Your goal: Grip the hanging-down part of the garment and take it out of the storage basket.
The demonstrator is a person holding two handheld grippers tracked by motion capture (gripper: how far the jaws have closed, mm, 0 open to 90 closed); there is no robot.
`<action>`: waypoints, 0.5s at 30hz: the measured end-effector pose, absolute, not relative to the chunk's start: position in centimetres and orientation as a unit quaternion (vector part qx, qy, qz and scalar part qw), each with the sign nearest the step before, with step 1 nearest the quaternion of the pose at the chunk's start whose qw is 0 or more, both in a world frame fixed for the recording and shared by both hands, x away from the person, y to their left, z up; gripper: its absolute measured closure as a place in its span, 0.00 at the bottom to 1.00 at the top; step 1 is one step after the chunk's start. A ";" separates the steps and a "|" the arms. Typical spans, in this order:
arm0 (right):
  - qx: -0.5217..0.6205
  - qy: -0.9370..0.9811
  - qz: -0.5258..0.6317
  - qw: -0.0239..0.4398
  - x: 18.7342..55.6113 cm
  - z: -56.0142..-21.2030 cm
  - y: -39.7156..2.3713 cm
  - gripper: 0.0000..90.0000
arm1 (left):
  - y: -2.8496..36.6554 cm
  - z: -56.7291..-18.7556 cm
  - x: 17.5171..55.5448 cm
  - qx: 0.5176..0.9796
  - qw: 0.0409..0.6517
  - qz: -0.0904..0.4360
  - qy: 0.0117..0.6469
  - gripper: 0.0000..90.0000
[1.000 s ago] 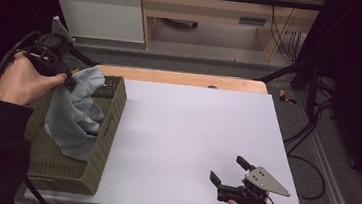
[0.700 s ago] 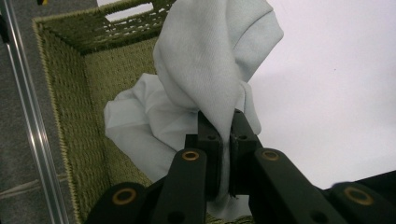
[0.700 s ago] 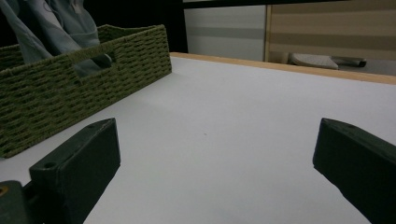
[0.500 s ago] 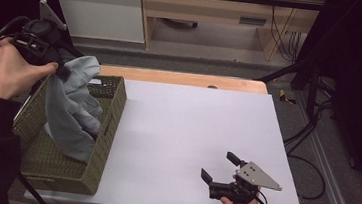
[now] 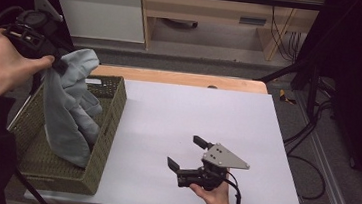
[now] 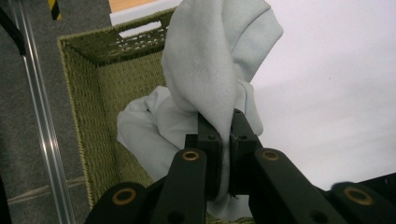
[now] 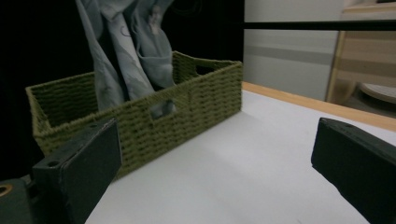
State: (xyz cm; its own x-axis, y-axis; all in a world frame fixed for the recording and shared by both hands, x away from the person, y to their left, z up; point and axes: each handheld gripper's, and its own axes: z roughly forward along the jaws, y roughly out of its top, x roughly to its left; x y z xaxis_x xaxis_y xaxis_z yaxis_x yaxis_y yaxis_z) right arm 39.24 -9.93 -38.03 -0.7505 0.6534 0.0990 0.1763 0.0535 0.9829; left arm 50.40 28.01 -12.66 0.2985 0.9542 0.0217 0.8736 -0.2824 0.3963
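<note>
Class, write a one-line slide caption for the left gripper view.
Hand-held gripper lifting pale grey cloth from woven green basket.

The left hand (image 5: 1,64) holds the left gripper (image 5: 58,65) raised at the upper left, jaws clamped together; the right hand (image 5: 215,195) holds the right gripper (image 5: 186,153) low, jaws spread wide.

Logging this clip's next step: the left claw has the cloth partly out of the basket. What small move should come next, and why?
Probably lift the left claw a little higher. It is shut on the cloth, whose lower end hangs inside the basket, so it would likely drag on the rim if carried sideways now. The right claw is open over the table, free to help.
</note>
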 end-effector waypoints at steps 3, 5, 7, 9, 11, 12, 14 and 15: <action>0.285 0.703 0.625 0.185 39.7 -37.7 -8.3 0.02 | 27.9 -12.5 50.3 0.792 0.157 0.131 0.576 0.95; 0.278 0.705 0.629 0.175 40.4 -37.6 -6.6 0.02 | 27.8 -12.3 50.3 0.792 0.158 0.131 0.575 0.95; 0.278 0.706 0.628 0.172 40.6 -37.7 -6.1 0.02 | 27.7 -12.3 50.3 0.791 0.160 0.133 0.575 0.95; 0.270 0.713 0.627 0.162 41.2 -37.8 -4.6 0.02 | 27.7 -12.3 50.3 0.792 0.158 0.131 0.575 0.95; 0.268 0.714 0.629 0.152 41.6 -37.8 -3.5 0.02 | 27.6 -12.3 50.4 0.791 0.157 0.133 0.576 0.95; 0.266 0.715 0.629 0.149 41.8 -37.9 -3.0 0.03 | 27.5 -12.3 50.4 0.793 0.156 0.130 0.575 0.95; 0.263 0.718 0.629 0.144 42.0 -37.8 -1.8 0.03 | 27.4 -12.4 50.5 0.793 0.156 0.130 0.574 0.95; 0.263 0.718 0.629 0.143 42.1 -37.8 -1.2 0.03 | 27.4 -12.4 50.5 0.793 0.156 0.130 0.574 0.95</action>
